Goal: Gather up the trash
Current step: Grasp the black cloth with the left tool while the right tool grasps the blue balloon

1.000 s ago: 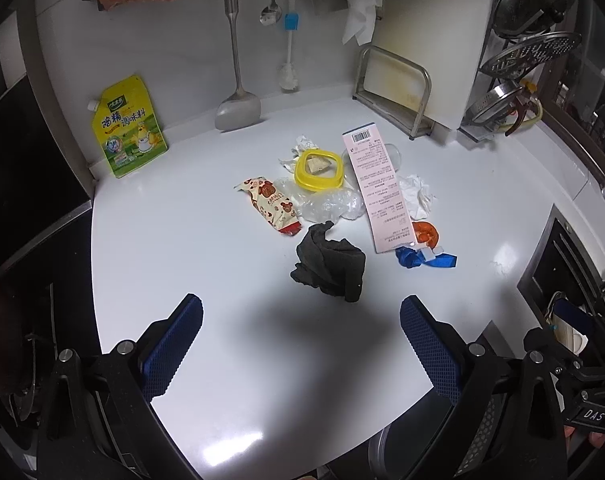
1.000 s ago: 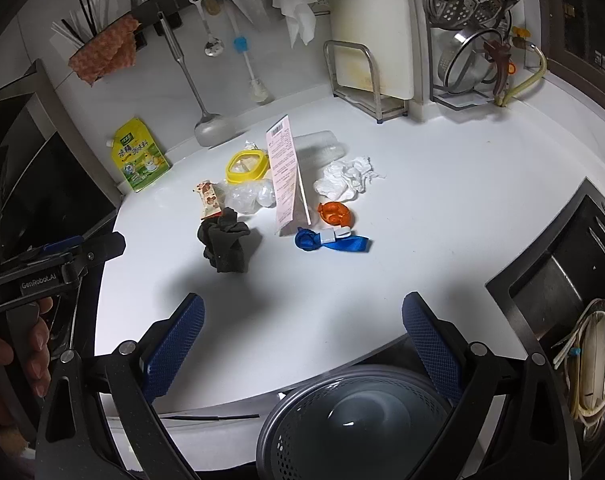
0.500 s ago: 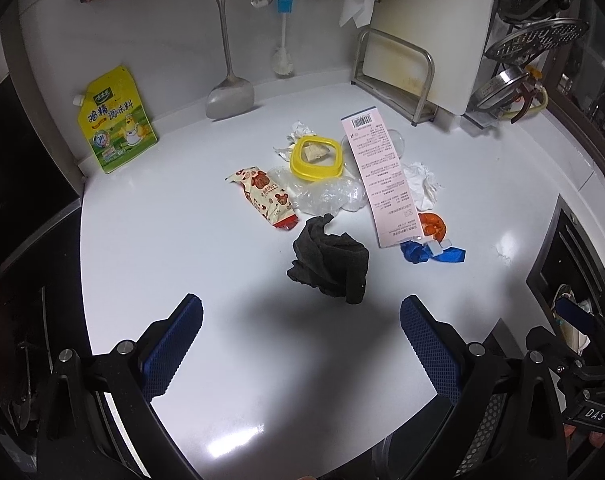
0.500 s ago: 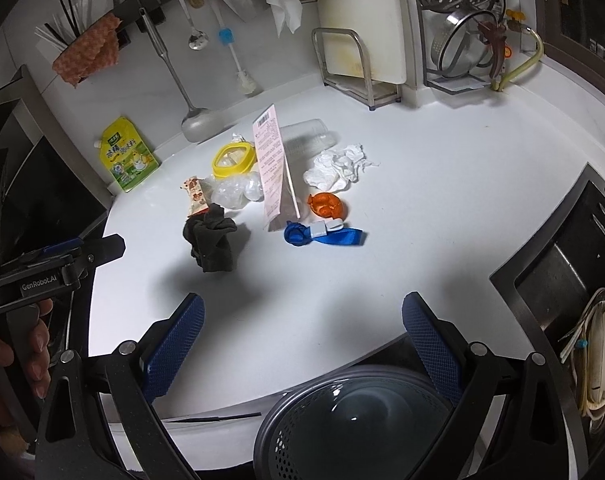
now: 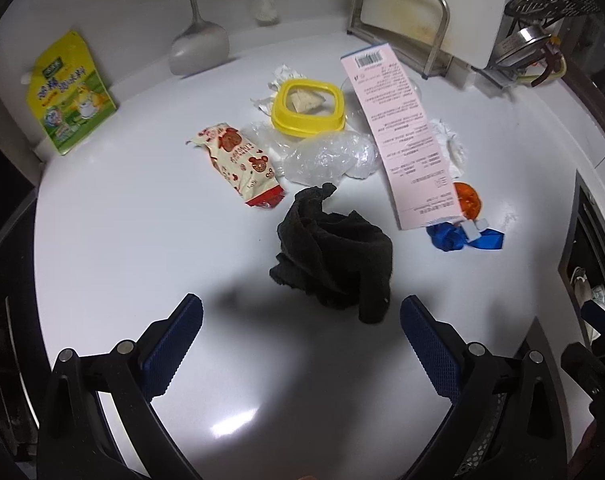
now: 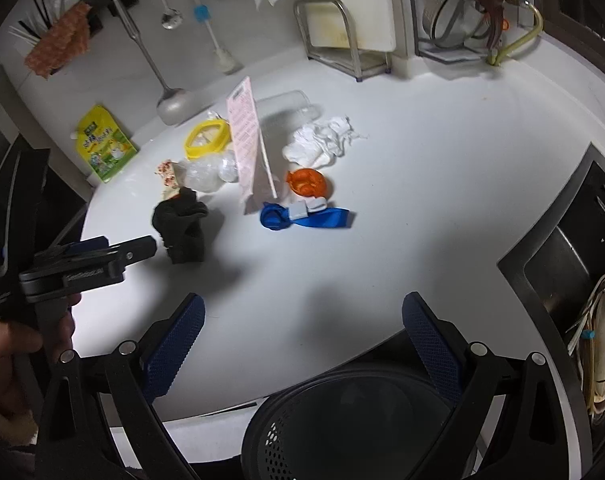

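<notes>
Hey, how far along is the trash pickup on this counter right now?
Nothing looks collected yet: the bin below the counter edge appears empty. Nothing is in hand either; the left gripper and right gripper are both open and empty, the left one facing the black cloth. Left on the counter: snack wrapper, yellow ring, pink receipt, crumpled tissue, orange cap, blue scrap.

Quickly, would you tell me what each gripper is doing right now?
Left gripper: open, holding nothing, facing the black cloth.
Right gripper: open, holding nothing, above the bin.
</notes>
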A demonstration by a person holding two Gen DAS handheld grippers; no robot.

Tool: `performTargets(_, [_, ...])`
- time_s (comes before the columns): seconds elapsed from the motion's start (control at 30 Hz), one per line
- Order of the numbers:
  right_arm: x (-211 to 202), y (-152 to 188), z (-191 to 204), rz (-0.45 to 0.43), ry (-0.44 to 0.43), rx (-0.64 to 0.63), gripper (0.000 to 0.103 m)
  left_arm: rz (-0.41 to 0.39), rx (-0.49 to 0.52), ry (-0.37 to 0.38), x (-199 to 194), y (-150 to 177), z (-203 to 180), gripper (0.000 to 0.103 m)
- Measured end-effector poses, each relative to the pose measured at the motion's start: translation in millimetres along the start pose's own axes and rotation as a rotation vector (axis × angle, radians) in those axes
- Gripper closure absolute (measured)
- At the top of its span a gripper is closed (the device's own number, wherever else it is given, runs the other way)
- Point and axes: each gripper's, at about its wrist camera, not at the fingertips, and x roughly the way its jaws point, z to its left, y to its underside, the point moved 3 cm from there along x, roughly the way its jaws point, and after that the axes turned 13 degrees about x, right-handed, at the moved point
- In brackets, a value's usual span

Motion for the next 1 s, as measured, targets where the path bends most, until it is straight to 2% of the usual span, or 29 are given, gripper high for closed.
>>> performTargets(0.13, [14.3,-9.6,-1.3,0.016,0.01,-0.007,0.009,0.02,0.013,0.0,24.5,-12.4,1.3,0.007])
performTargets(0.27, [33.8,-25.1,-2.7,0.049,0.007,0.002,0.009,0.033,0.045,0.039,43.3,-18.4,-0.5,0.008])
performTargets(0.37, [46.5,-37.2,1.6,0.057,-0.001,-0.018,0.009,0.032,0.079,0.071,46.6,-19.3,-4.4,0.027])
performTargets(0.4, [53.0,-42.2,3.4,0.066,-0.009,-0.027,0.009,0.031,0.095,0.089,47.1,-19.4,-6.0,0.038])
performTargets(0.5, [69.2,-53.4,5.2,0.095,-0.027,-0.025,0.009,0.032,0.116,0.118,46.6,-19.1,-7.4,0.052])
performTargets(0.63, [80.5,-58.3,19.6,0.113,-0.086,-0.073,0.01,0.027,0.119,0.169,42.3,-16.6,-3.7,0.065])
performTargets(0.7, [85.3,-57.7,31.2,0.121,-0.108,-0.124,0.01,0.029,0.103,0.18,39.7,-14.7,0.7,0.068])
performTargets(0.73, [88.6,-56.8,36.9,0.127,-0.107,-0.156,0.015,0.029,0.101,0.182,38.6,-14.1,1.9,0.07])
performTargets(0.77, [93.4,-56.0,41.4,0.139,-0.101,-0.188,0.027,0.029,0.102,0.185,36.9,-12.9,2.5,0.07])
performTargets(0.83, [103.8,-54.9,43.4,0.173,-0.094,-0.208,0.042,0.03,0.104,0.188,34.9,-12.4,2.0,0.071])
performTargets(1.0, [115.9,-54.7,41.2,0.193,-0.071,-0.235,0.043,0.033,0.112,0.202,31.5,-10.0,1.2,0.074])
